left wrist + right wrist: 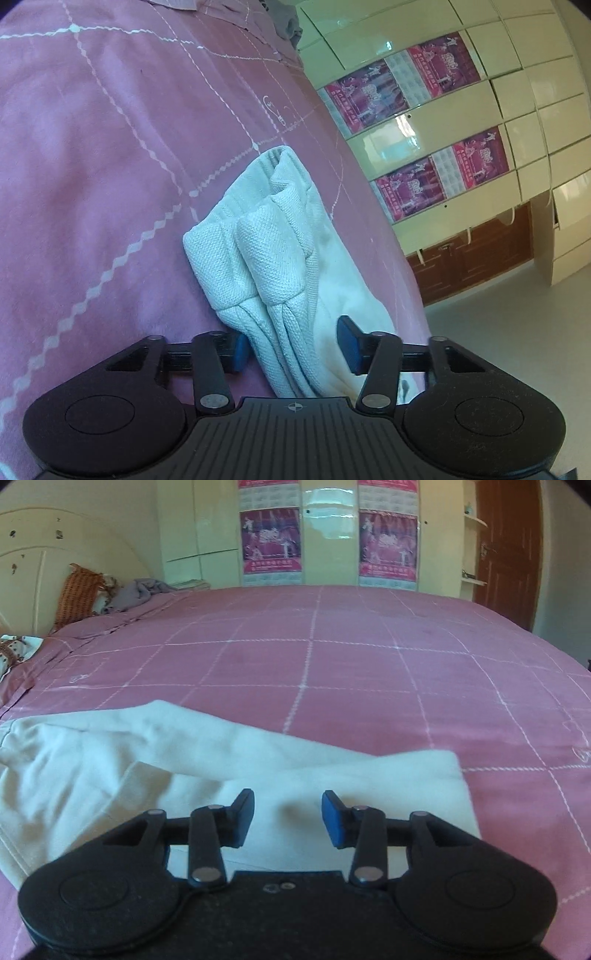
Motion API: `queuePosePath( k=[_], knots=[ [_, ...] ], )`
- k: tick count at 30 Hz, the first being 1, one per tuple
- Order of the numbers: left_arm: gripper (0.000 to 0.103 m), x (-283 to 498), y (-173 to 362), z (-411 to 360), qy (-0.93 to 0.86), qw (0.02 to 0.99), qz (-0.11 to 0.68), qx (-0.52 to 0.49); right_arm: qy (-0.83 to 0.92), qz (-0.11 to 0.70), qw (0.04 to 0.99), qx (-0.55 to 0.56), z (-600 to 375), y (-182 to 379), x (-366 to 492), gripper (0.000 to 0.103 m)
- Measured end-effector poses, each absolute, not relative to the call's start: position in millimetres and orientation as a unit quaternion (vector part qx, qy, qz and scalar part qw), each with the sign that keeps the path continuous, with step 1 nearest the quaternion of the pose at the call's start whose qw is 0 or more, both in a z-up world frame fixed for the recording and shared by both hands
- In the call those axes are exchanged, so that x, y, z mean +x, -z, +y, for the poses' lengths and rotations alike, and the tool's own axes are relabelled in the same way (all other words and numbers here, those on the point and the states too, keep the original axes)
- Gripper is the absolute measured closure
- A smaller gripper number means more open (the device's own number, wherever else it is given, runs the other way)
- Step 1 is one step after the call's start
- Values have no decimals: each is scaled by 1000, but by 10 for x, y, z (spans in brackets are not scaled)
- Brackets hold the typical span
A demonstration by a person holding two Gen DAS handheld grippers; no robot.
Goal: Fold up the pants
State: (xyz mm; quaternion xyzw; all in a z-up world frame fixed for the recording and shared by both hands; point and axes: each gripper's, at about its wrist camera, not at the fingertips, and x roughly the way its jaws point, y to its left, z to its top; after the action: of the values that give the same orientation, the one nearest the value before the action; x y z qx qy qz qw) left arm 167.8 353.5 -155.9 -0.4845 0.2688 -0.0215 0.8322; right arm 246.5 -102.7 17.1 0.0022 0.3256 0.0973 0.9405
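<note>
Left wrist view: the pants are bunched between the left gripper pads (right gripper open, empty), so cuffs should be kept level.

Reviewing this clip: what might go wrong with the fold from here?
1. The left gripper bunches several ribbed layers of the white cotton pants between its pads; a layer may slip free and spoil the fold.
2. The right gripper hangs open above the flat pants, holding nothing, so that end could drag or wrinkle.
3. The pants lie near the edge of the pink grid-patterned bedspread and may slide off.
</note>
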Motion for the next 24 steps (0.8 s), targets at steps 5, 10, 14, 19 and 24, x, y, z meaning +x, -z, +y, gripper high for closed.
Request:
queuePosePath(
  k=[5, 10, 14, 19, 24],
  knots=[
    [87, 1415, 1278, 3464, 41, 857, 197, -475, -75, 314, 946, 36, -1529, -159, 2384, 62],
    [87, 1459, 592, 3104, 51, 911, 203, -355, -25, 297, 950, 94, -2415, -190, 2279, 62],
    [87, 1751, -207, 2318, 138, 948, 182, -221, 15, 296, 945, 139, -3051, -94, 2188, 61],
    [87, 2344, -561, 1114, 220, 942, 233, -93, 38, 283, 939, 192, -3534, 126, 2020, 60],
    [86, 2754, -344, -103, 278, 911, 302, 23, 29, 298, 926, 231, -3755, 261, 1951, 62]
  ],
)
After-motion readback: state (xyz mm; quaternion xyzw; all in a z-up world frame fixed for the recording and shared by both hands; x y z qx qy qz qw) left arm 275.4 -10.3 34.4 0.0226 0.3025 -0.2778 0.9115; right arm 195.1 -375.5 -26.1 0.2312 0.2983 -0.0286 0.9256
